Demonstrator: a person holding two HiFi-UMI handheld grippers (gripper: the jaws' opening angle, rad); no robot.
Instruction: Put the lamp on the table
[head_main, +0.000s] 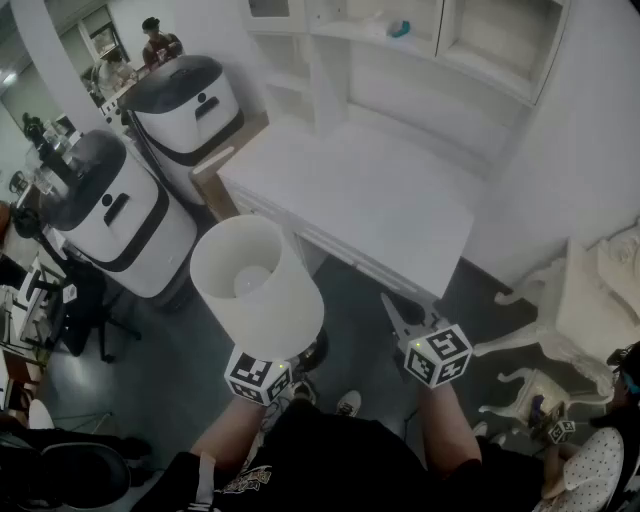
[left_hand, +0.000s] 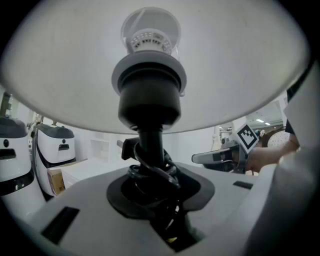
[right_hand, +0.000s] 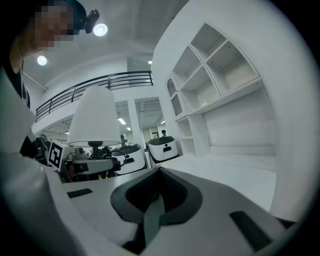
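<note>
The lamp has a white drum shade (head_main: 255, 285) and a black stem (left_hand: 150, 142) with its cord wound round it. My left gripper (left_hand: 152, 175) is shut on that stem just under the shade (left_hand: 150, 65) and holds the lamp upright above the floor, in front of the white table (head_main: 350, 195). Its marker cube (head_main: 258, 378) shows under the shade. My right gripper (head_main: 398, 312) hovers to the right of the lamp, jaws shut with nothing between them, pointing toward the table (right_hand: 235, 172). The lamp (right_hand: 95, 125) shows at the left of the right gripper view.
Two white-and-black machines (head_main: 115, 210) (head_main: 190, 100) stand left of the table, with a cardboard box (head_main: 215, 170) between them and it. White shelves (head_main: 420, 60) rise behind the tabletop. Ornate white furniture (head_main: 560, 320) stands at the right. People are far back left.
</note>
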